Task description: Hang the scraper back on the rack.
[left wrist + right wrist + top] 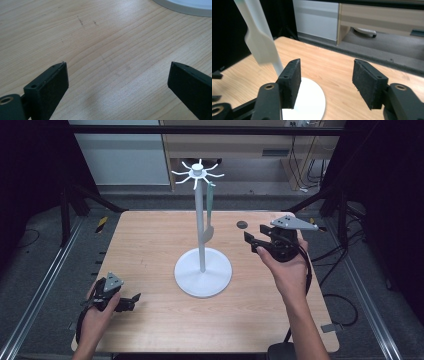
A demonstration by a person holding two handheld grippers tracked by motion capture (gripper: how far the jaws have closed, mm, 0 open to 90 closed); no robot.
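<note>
The white stand (202, 270) is seen at the centre of the high view, upright on the wooden table (150, 245), with a round base, a thin pole and a ring of short hooks at its top. A pale green utensil (208, 220) is hung from one hook on the right side of the pole, and its wide end is found beside the pole, above the base.

The right gripper (252, 242) is held above the table in the right half of the high view, just right of the stand, apart from it. In the right gripper view its jaws are spread, with nothing between them, and the utensil (260, 42) is seen at the upper left.

The left gripper (131, 301) is kept low at the lower left of the high view. Its jaws are spread wide over bare wood.
</note>
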